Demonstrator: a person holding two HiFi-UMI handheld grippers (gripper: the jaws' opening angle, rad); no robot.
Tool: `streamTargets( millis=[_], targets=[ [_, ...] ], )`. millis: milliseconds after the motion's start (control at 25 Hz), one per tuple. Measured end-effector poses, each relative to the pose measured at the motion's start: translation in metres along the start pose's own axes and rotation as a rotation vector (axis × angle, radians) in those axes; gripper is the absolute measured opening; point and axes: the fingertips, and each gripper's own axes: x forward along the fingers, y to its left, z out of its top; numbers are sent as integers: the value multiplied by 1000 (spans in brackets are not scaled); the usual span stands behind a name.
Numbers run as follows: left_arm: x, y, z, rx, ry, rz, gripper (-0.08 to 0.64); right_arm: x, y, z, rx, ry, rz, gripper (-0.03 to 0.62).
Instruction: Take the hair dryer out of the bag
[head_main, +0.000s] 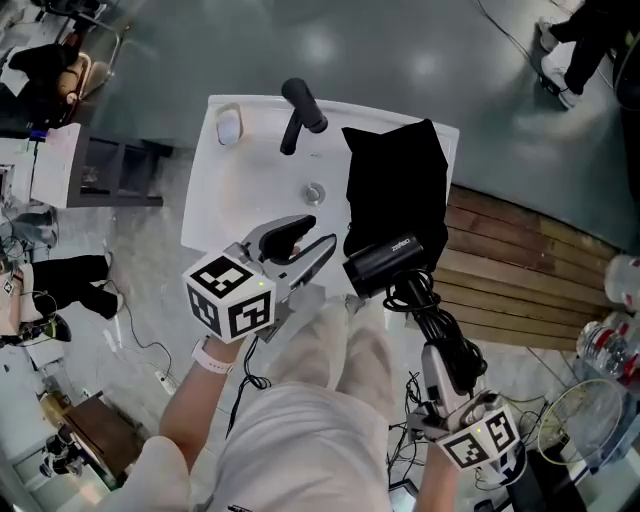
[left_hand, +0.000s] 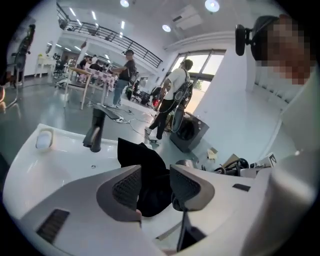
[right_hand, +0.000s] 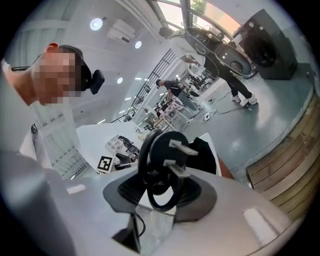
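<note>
The black hair dryer (head_main: 385, 262) shows at the near end of the black bag (head_main: 395, 180), which lies on the right side of the white sink top (head_main: 250, 170). Its coiled black cord (head_main: 440, 320) runs back to my right gripper (head_main: 440, 365), which is shut on the coil. In the right gripper view the plug (right_hand: 170, 150) sticks up between the jaws of the right gripper (right_hand: 160, 190). My left gripper (head_main: 320, 232) hovers over the sink's front edge, left of the dryer, open and empty. In its own view the left gripper (left_hand: 155, 185) points at the bag (left_hand: 142, 160).
A black faucet (head_main: 300, 108) and a small white item (head_main: 229, 126) stand at the back of the sink. Wooden slats (head_main: 520, 270) cover the floor to the right, with bottles (head_main: 610, 340) beyond. Cables and a power strip (head_main: 165, 380) lie on the floor at the left. People stand in the background (left_hand: 172, 95).
</note>
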Motion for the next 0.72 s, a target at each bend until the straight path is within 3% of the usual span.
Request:
streamTargets(
  millis=[160,440,640,720],
  targets=[
    [-36,-21,-2,-119,-58,-18,181,5,12,12,2,-21,26,158],
    [-68,-91,-9,-394,-126,-175,230,8,39,31,-2,-60,91,158],
    [-65,-133,-20,-761,-141,-362,289,10,54,38,1,-95,128,158],
    [-50,-143,-25,-865,-132,-443,319,10,60,40,-2,-102,141,158]
  ],
)
